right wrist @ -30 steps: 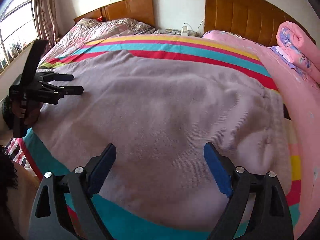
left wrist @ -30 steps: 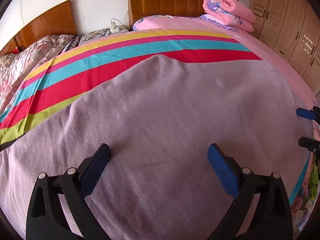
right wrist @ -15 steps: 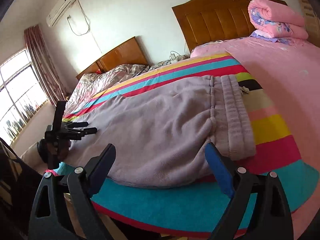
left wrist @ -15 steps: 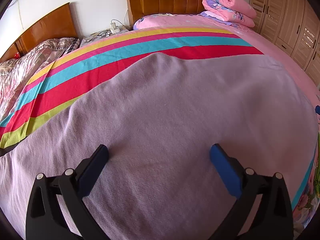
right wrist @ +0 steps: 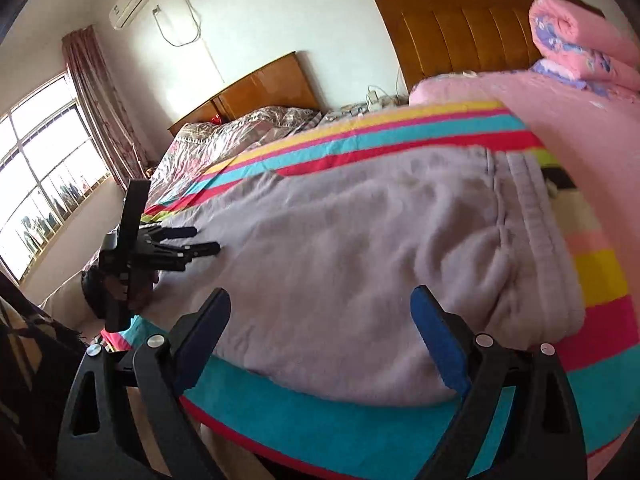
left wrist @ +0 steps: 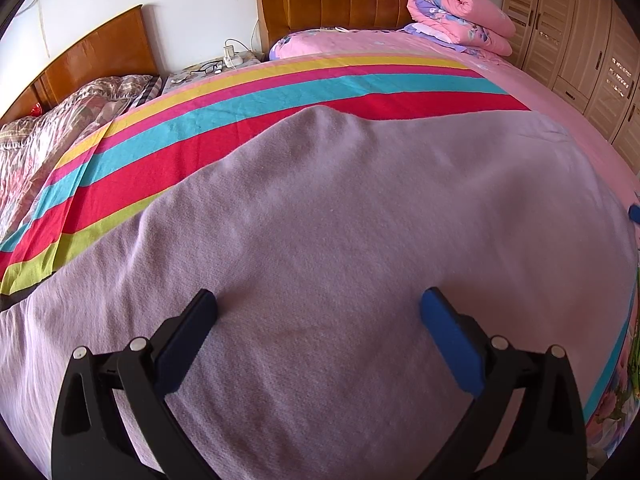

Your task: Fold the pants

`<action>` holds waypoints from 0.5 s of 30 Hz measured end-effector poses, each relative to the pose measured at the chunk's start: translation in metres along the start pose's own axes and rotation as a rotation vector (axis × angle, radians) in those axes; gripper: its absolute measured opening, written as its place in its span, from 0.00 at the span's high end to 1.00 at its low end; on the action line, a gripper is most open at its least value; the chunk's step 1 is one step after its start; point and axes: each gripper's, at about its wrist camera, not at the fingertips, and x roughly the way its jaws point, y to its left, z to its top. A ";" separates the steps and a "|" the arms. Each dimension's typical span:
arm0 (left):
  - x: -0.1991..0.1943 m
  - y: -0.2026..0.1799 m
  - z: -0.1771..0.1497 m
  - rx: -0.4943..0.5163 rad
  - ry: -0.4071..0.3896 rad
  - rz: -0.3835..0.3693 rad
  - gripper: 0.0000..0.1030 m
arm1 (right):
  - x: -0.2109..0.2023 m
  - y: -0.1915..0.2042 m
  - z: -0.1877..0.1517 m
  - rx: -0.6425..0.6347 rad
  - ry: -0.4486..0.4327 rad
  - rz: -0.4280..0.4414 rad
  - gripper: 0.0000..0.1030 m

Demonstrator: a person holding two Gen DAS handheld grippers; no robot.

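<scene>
Nearest the lens in the left wrist view, the left gripper stands released, its jaws wide apart and nothing clasped, poised just above the lilac pants, which lie spread flat across the bed on a striped blanket. In the right wrist view the right gripper is likewise released and empty, hanging over the near edge of the pants close to the ribbed waistband, with the turquoise band of the blanket showing beneath the garment's hem. Farther left in that view the left gripper appears side-on over the leg end of the pants, borne by a person's hand. Judged from this layout, no fold has yet begun, and the chief hazard is a grasp that gathers the blanket along with the fleece: the cloth lies flush on it, so jaws pressed down too deep would drag the bedding into the fold. A grasp taken mid-panel instead of at an edge would likely lift one layer only, leaving the layers beneath behind and the fold skewed. Uneven lifting by the two grippers, which are well apart, could twist the garment or bunch the soft wrinkles near the waistband. The pants also lie near the bed's front edge, so a pull toward the person might slide them off. Beyond, a rolled pink quilt and the wooden headboard stand well clear.
</scene>
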 end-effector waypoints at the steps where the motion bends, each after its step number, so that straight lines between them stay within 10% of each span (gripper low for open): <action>1: 0.000 0.000 0.000 -0.001 0.000 -0.001 0.01 | 0.004 -0.001 0.016 -0.028 -0.011 -0.034 0.14; 10: 0.000 0.001 0.000 -0.001 0.000 -0.002 0.01 | 0.135 -0.084 0.082 0.105 0.285 -0.258 0.14; 15: 0.000 0.000 0.001 -0.001 0.000 -0.003 0.01 | 0.113 -0.071 0.087 0.132 0.178 -0.284 0.14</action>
